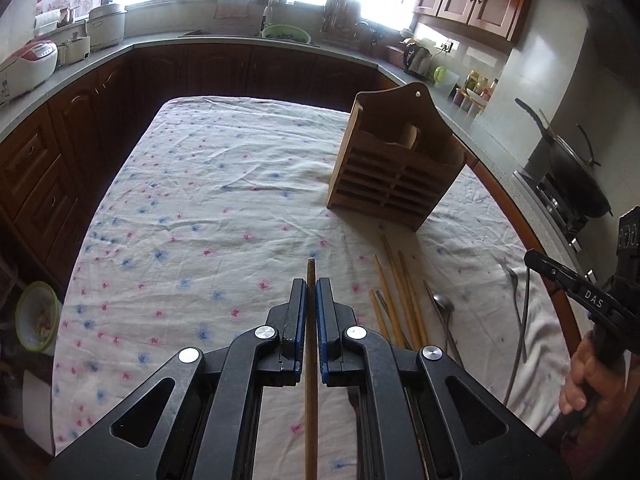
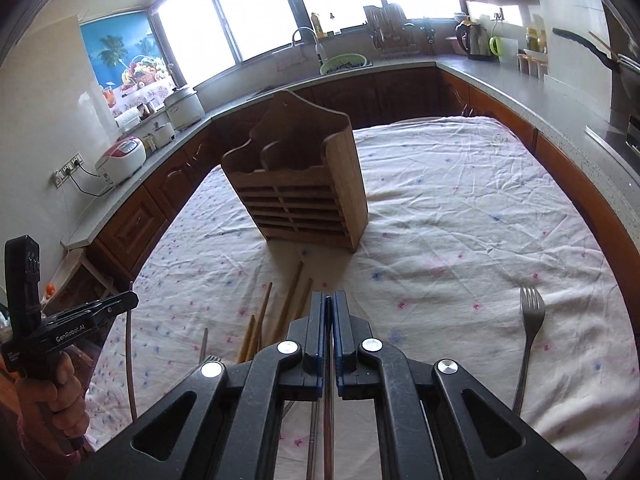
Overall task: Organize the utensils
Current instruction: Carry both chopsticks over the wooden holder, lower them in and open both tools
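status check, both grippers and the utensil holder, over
Left gripper shut on brown chopstick. Right gripper shut on thin metal utensil. Wooden holder upright ahead, path clear.

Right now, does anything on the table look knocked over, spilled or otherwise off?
Nothing spilled or tipped. The wooden holder stands upright; loose chopsticks, a spoon and a fork just lie unsorted on the rumpled tablecloth.

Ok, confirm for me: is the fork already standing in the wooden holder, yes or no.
No, in the right wrist view the fork lies flat on the tablecloth, well apart from the wooden holder.
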`<state>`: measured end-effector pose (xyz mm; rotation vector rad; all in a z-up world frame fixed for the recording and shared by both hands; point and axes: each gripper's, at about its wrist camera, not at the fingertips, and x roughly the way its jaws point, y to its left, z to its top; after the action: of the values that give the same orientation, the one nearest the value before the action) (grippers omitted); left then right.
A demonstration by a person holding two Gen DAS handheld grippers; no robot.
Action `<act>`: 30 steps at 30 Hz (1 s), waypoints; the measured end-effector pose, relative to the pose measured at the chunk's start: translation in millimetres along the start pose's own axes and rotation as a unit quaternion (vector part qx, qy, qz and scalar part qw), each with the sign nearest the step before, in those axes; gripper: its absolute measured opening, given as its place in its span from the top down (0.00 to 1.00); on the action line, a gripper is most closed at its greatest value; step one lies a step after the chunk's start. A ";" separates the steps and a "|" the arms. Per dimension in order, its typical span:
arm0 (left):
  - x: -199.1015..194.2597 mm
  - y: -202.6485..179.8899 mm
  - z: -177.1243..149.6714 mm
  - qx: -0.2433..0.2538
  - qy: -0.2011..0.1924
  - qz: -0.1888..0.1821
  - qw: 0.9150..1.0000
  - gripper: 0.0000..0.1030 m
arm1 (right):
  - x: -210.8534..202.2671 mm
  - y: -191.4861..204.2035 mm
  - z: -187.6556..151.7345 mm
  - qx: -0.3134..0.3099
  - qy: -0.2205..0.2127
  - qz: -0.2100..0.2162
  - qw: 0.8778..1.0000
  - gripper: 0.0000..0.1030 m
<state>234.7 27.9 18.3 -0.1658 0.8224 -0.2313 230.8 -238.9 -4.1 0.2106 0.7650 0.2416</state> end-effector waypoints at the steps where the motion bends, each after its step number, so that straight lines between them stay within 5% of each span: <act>1: -6.6 -0.1 2.1 -0.001 -0.008 -0.003 1.000 0.96 | -5.7 1.6 3.3 -0.002 -0.008 0.001 1.000 0.97; 18: -73.4 -6.3 37.0 0.001 -0.106 -0.031 0.994 0.96 | -67.3 21.6 46.3 -0.025 -0.103 0.016 0.994 0.97; 30: -86.5 -23.6 117.2 -0.005 -0.212 -0.044 0.976 0.96 | -83.8 25.7 115.4 -0.010 -0.207 0.017 0.978 0.97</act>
<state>261.3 34.9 163.2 -0.2518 0.3918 -0.2637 250.1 -250.4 139.0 0.2451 0.3453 0.2274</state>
